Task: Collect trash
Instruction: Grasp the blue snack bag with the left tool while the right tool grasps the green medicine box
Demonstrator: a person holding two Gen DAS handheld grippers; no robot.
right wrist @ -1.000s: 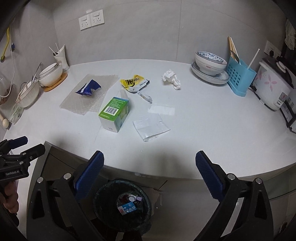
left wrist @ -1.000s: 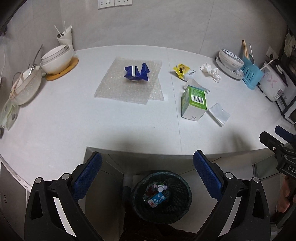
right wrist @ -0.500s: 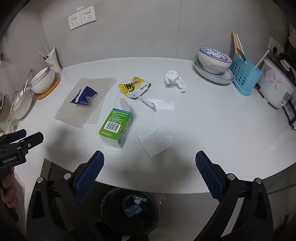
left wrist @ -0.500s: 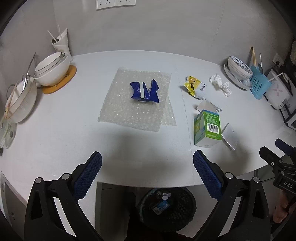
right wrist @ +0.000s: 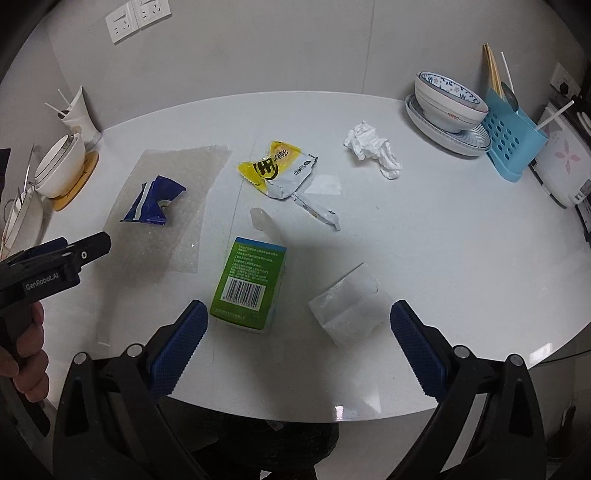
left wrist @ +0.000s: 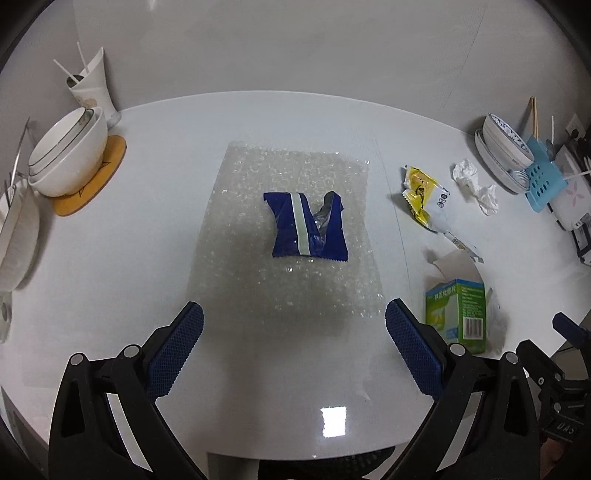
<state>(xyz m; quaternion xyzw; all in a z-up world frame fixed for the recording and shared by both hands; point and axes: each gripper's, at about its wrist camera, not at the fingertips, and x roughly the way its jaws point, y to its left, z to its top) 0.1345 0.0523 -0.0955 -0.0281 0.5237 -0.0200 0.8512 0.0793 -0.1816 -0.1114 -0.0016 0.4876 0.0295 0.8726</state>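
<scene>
A glossy white countertop [right wrist: 443, 236] meets a pale grey wall [right wrist: 277, 44] — white outlets [right wrist: 138, 16] upper left

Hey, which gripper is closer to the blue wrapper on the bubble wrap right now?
Left. The left gripper is open and lined up directly in front of the blue wrapper. The right gripper is open too, facing the green box, with the wrapper off to its left.

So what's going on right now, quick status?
Left gripper and right gripper: open, empty. Blue wrapper lies on bubble wrap, ahead of left. Green box before right. Nothing blocking.
</scene>
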